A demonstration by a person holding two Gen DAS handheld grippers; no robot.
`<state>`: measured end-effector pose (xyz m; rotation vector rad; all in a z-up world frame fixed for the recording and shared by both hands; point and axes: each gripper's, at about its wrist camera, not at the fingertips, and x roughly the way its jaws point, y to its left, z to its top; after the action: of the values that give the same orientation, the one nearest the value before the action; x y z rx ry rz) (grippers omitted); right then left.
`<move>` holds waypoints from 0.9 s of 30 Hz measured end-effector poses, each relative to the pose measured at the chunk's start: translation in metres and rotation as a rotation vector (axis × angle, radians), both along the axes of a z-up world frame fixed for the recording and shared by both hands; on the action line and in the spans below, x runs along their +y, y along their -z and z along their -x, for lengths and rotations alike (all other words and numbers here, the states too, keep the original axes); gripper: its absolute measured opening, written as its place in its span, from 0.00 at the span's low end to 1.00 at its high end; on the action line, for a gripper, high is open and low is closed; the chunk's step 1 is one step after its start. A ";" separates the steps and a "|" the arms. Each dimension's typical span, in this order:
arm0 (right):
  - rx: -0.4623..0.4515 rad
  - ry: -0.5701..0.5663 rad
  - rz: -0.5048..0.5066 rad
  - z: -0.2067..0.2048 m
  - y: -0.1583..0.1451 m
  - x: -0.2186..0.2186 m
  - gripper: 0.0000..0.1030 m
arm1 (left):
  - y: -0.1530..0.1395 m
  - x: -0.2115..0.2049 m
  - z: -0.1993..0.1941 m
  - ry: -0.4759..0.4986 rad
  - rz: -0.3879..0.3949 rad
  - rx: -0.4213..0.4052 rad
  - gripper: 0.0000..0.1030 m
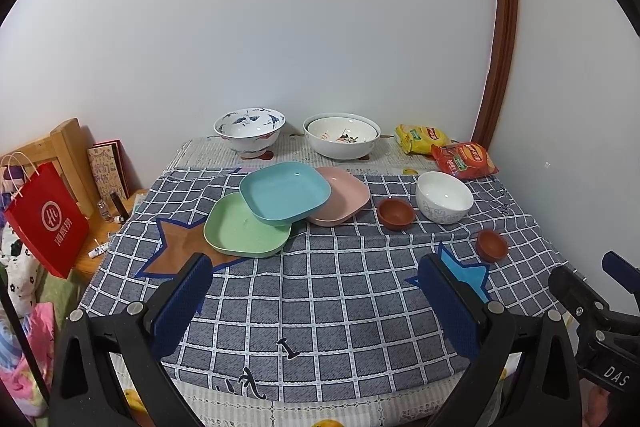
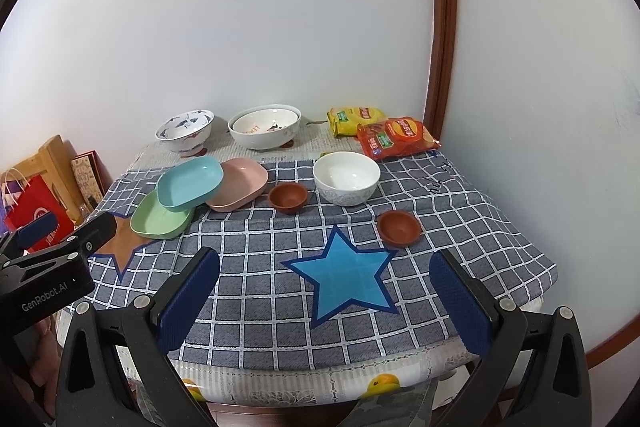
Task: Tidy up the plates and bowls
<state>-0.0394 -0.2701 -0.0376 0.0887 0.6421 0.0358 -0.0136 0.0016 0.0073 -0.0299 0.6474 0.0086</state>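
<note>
Three square plates overlap mid-table: a blue plate (image 1: 285, 194) (image 2: 190, 183) rests on a green plate (image 1: 246, 230) (image 2: 160, 218) and a pink plate (image 1: 344, 199) (image 2: 240, 187). A white bowl (image 1: 444, 195) (image 2: 346, 177) and two small brown bowls (image 1: 396, 213) (image 1: 492, 245) (image 2: 288, 197) (image 2: 399, 227) stand to the right. A blue-patterned bowl (image 1: 250, 129) (image 2: 185, 129) and nested white bowls (image 1: 341, 137) (image 2: 265, 127) stand at the back. My left gripper (image 1: 316, 271) and right gripper (image 2: 326, 267) are open and empty above the table's front.
The checked cloth (image 1: 320, 307) covers the table against a white wall. Yellow and red snack bags (image 1: 420, 138) (image 1: 466, 159) (image 2: 394, 137) lie at the back right. A red paper bag (image 1: 44, 219) and a wooden chair (image 1: 64, 147) stand left of the table.
</note>
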 end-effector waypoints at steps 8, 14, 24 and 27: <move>0.000 -0.002 0.002 0.000 0.000 0.001 1.00 | 0.000 0.001 0.001 0.001 0.001 -0.003 1.00; 0.004 0.003 -0.007 0.000 0.001 -0.002 1.00 | 0.001 0.001 0.003 0.007 0.005 0.000 1.00; 0.001 -0.002 -0.005 0.001 0.001 -0.001 1.00 | 0.001 0.000 0.002 0.009 0.003 0.004 1.00; 0.000 -0.002 -0.003 0.002 0.000 -0.001 1.00 | 0.000 0.000 0.002 0.011 0.002 0.003 1.00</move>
<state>-0.0409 -0.2707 -0.0376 0.0914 0.6425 0.0386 -0.0157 0.0011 0.0070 -0.0288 0.6503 -0.0024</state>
